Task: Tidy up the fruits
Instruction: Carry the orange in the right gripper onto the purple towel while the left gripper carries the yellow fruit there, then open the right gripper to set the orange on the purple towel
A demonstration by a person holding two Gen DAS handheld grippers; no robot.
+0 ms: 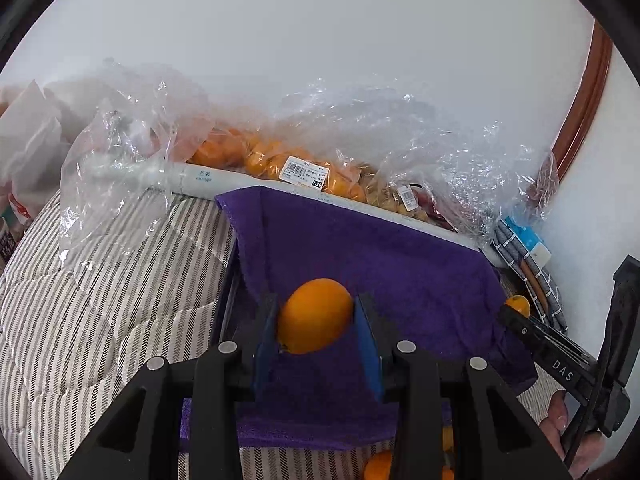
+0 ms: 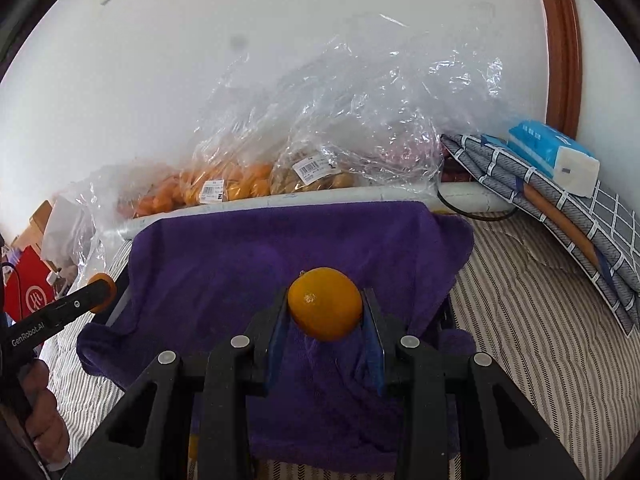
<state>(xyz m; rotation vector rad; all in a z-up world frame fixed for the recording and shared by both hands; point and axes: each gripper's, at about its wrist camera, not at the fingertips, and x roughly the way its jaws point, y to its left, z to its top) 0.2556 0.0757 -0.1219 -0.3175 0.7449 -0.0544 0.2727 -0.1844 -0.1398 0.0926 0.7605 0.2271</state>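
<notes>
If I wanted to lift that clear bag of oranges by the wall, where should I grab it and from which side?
Probably by the loose crumpled plastic at the top of the bag of oranges, coming from above over the purple towel. The fruit fills the bottom, the wall blocks the far side, and the white tube lies along the near side.

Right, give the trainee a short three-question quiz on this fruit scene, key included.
1. True or false: the left gripper is empty.
2. What colour is the towel below both grippers?
A. green
B. purple
C. white
3. Fill in: behind the towel, against the wall, more fruit sits in clear plastic ____.

Key:
1. False. It is shut on an orange; the right gripper clamps another orange.
2. B
3. bags
</notes>
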